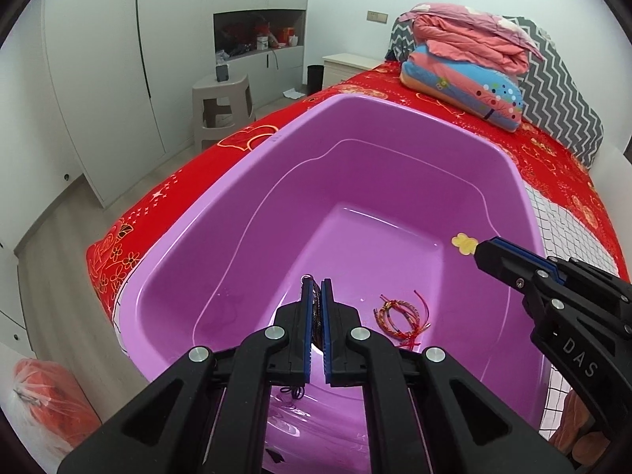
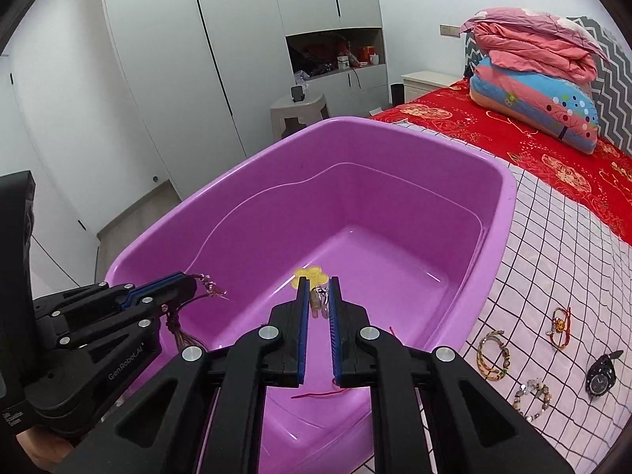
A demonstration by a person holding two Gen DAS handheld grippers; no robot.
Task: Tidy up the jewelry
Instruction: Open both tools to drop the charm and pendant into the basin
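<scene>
A purple plastic tub (image 1: pixel 252 181) (image 2: pixel 501 205) stands on the bed. My left gripper (image 1: pixel 316 288) (image 2: pixel 193 282) is shut on a dark braided bracelet (image 1: pixel 315 308) (image 2: pixel 209 286) and holds it over the tub. My right gripper (image 2: pixel 319 284) (image 1: pixel 476 251) is shut on a yellow flower hair clip (image 2: pixel 310 276) (image 1: pixel 464 244), also over the tub. A red string bracelet (image 1: pixel 399 316) lies on the tub floor. Beside the tub on the checked sheet lie a green-gold bangle (image 2: pixel 491 353), a red cord bracelet (image 2: pixel 561 326), a beaded bracelet (image 2: pixel 533 399) and a black watch (image 2: pixel 602 373).
Red bedspread (image 1: pixel 553 150) with a pillow (image 2: pixel 541 110) and folded pink quilt (image 2: pixel 537 47) at the head. A grey stool (image 1: pixel 223 110) and white wardrobes (image 2: pixel 166 79) stand past the bed. An orange bag (image 1: pixel 47 403) lies on the floor at left.
</scene>
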